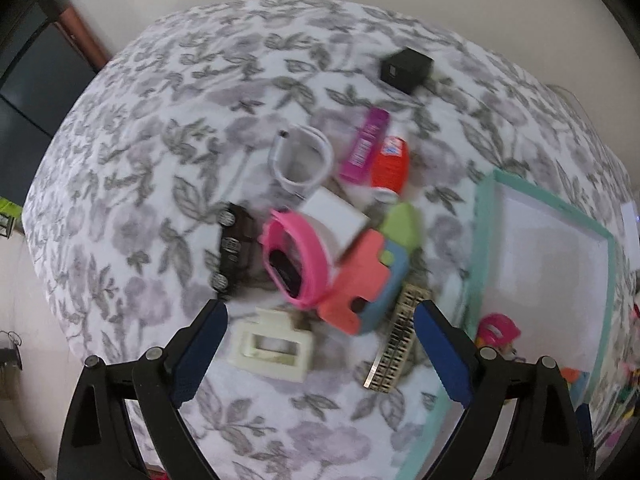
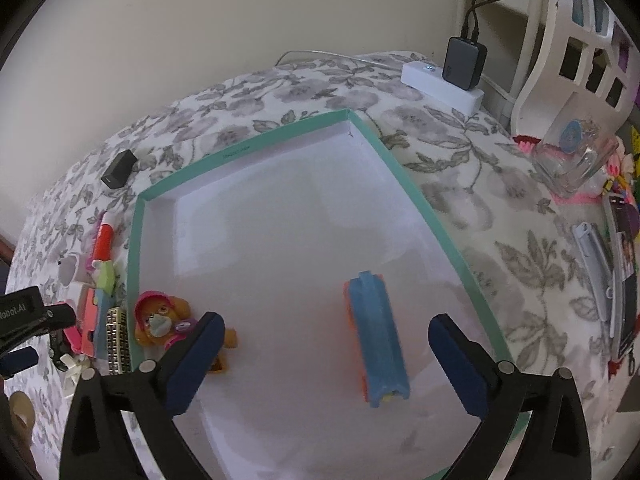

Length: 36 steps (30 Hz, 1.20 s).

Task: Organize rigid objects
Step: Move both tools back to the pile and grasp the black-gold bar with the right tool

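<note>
A pile of small objects lies on the floral bedspread: a pink watch band, a coral and blue toy block, a cream hair clip, a gold comb, a white cable coil, a purple tube and an orange tube. My left gripper is open above the pile, empty. A teal-rimmed white tray holds a blue and orange block and an orange toy dog. My right gripper is open over the tray, empty.
A black cube sits far back on the bed. A white power strip with a black adapter lies beyond the tray. A glass jar, pens and a white basket are on the right.
</note>
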Each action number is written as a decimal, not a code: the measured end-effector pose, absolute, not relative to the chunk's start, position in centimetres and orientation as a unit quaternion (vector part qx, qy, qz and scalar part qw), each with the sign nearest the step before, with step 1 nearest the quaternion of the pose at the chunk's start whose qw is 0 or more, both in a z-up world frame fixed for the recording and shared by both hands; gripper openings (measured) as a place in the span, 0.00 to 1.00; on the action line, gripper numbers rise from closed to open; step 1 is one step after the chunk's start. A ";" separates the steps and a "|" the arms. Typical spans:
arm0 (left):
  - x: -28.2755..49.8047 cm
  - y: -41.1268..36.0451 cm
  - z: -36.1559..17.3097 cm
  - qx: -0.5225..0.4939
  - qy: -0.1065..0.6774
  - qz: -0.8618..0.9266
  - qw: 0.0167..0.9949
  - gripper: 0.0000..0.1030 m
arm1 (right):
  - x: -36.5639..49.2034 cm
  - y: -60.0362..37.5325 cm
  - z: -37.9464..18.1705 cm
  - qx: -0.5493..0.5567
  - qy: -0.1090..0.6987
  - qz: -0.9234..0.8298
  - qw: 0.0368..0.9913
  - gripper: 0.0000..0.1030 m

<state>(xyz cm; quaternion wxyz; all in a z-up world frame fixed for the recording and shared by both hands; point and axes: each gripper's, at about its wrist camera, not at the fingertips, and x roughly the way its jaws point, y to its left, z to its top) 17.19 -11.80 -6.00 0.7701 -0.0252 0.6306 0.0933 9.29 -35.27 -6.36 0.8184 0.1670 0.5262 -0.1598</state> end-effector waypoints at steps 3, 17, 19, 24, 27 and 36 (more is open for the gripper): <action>17.6 -11.0 -5.2 -0.031 0.621 0.102 0.776 0.92 | 9.3 -35.3 -6.2 0.173 0.520 -0.166 0.820 1.00; 18.5 -4.2 -2.1 -0.100 0.585 0.112 0.797 1.00 | 13.0 -29.2 0.7 0.139 0.458 -0.115 0.871 1.00; 18.4 -2.7 -1.8 -0.118 0.581 0.118 0.797 1.00 | 13.7 -27.9 1.0 0.142 0.461 -0.100 0.870 1.00; 18.1 0.9 -1.5 -0.129 0.572 0.148 0.797 1.00 | 15.2 -24.0 0.8 0.136 0.476 -0.058 0.867 1.00; 17.8 2.5 -1.5 -0.116 0.568 0.163 0.798 1.00 | 15.6 -22.2 0.0 0.130 0.485 -0.037 0.864 1.00; 17.4 4.8 -2.3 -0.134 0.579 0.172 0.786 1.00 | 16.0 -18.7 -2.5 0.091 0.513 -0.001 0.854 0.98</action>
